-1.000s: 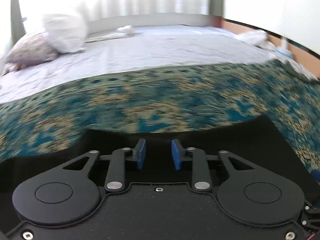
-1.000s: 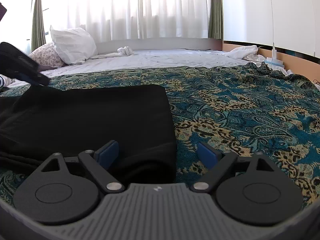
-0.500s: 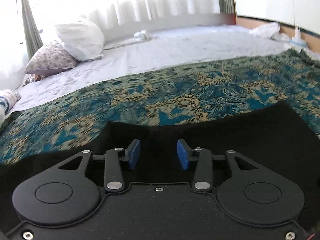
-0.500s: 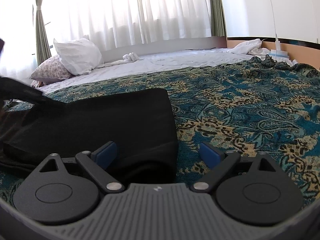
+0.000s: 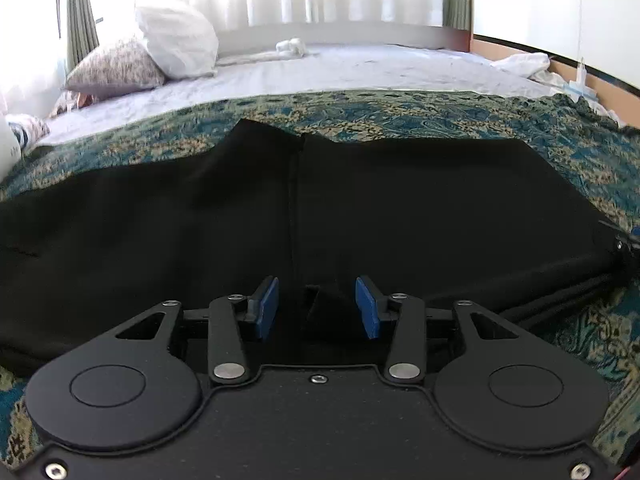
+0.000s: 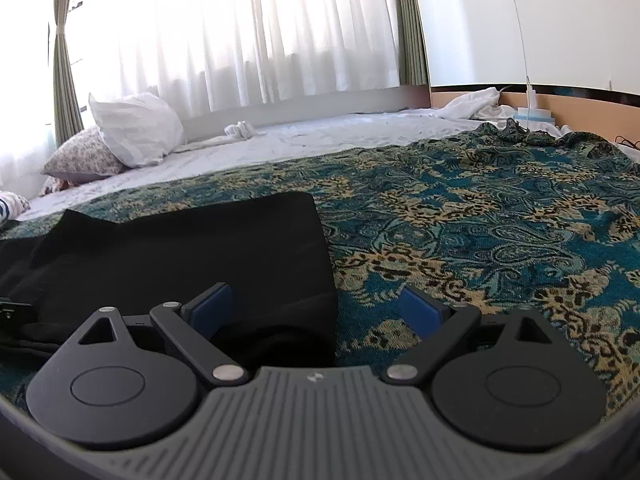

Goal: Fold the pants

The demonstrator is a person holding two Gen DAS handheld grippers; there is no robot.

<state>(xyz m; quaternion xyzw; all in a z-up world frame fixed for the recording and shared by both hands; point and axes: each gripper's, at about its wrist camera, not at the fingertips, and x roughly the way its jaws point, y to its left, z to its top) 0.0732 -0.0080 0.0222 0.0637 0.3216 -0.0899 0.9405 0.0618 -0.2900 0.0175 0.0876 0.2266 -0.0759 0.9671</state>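
Black pants (image 5: 360,208) lie folded flat on a teal and tan patterned bedspread (image 5: 400,116). In the left wrist view my left gripper (image 5: 317,307) is open, its blue pads apart, low over the near edge of the pants with a small fold of black cloth between them. In the right wrist view the pants (image 6: 192,252) fill the lower left. My right gripper (image 6: 316,306) is wide open at the pants' right corner, with the rolled edge of the cloth between the pads.
Beyond the bedspread (image 6: 480,220) is a white sheet (image 5: 340,68) with a white pillow (image 5: 176,44), a floral pillow (image 5: 116,68) and a small white bundle (image 5: 290,46). Curtains (image 6: 240,32) hang behind. A white cloth (image 6: 472,106) lies by the right wall.
The left gripper has opened wider and pulled back and up, so more of the pants shows in front of it. The right gripper has stayed open at the pants' corner.
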